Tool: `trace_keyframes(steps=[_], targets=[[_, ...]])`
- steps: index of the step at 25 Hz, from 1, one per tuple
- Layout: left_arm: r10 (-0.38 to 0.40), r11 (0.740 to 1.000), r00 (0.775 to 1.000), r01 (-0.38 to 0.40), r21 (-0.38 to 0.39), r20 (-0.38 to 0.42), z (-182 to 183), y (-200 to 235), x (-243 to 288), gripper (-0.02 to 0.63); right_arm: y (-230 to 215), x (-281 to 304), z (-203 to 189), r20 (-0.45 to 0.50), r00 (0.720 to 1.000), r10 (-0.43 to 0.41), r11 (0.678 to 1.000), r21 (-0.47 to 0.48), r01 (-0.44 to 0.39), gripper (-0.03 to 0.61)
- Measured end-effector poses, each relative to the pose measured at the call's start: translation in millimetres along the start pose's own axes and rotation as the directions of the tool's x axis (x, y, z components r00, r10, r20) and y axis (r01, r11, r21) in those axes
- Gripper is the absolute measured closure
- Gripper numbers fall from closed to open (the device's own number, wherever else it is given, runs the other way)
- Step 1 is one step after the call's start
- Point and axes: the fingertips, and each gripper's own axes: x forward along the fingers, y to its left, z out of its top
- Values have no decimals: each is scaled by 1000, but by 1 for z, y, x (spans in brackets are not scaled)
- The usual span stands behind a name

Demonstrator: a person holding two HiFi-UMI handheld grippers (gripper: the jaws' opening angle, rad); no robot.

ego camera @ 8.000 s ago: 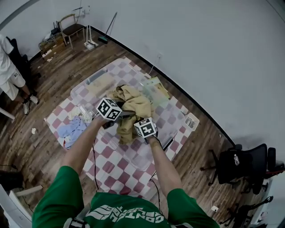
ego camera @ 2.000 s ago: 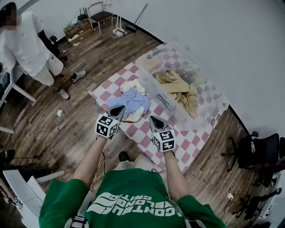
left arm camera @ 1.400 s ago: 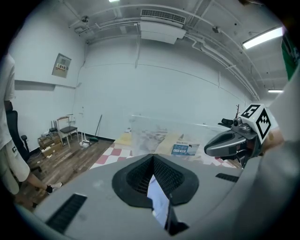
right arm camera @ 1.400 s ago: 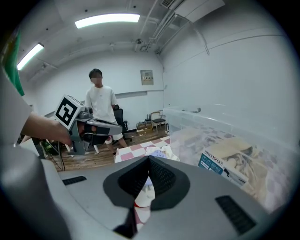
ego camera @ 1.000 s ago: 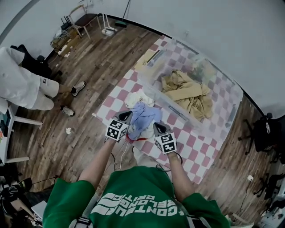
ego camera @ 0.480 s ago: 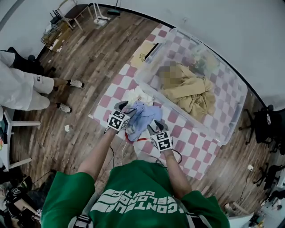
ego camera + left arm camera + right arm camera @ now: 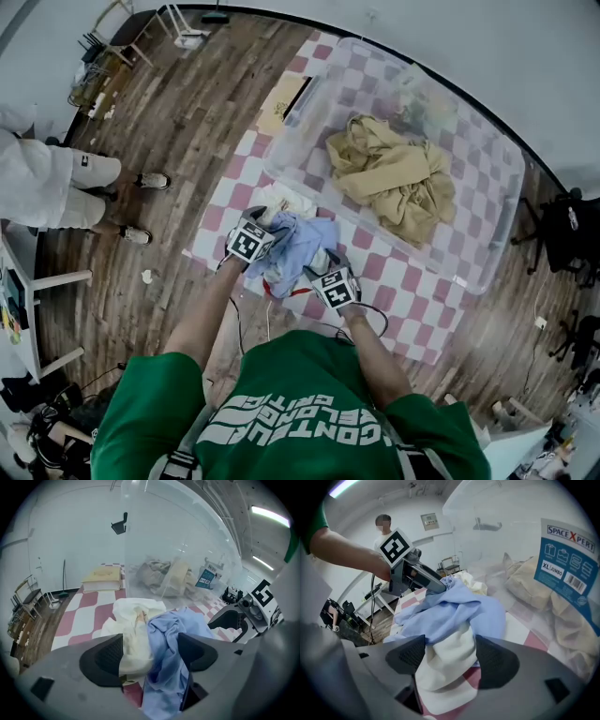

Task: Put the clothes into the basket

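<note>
Left tool (image 7: 150,645), right tool (image 7: 449,654): opening round clothes (image 7: 296,246) | basket (image 7: 476,157): tan garment (image 7: 394,174) (crumpled)

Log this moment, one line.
left gripper: just opening, blue garment between | right gripper: just opening, white cloth between | tan clothes: in bin

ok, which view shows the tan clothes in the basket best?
Head view: tan clothes lie whole in the clear basket. Left gripper view shows them small, hazy through its wall; right gripper view, only part beside a label.
</note>
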Motion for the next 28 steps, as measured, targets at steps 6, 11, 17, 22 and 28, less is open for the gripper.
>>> trace_keyframes(steps=[6,11,17,22,28], targets=[[-18,1000,999,18,2,-37,-10,-2,19,268,-9,29,-4,-42,998,-47,999,6,47,252],[-35,998,999,34,-50,-19,-14,-3,24,270,-9,42,6,-41,997,-61,998,-5,61,253],[-62,989,998,61,-134,-3,-17,-13,26,304,-8,49,17,-18,999,-34,999,-37,33,253],[-74,973,997,79,-218,29,-16,-19,26,345,-5,61,32,-11,1000,0,999,-53,-1,267],[-32,947,994,64,-316,107,-19,-29,17,394,5,64,37,-16,999,36,997,-72,-37,310]])
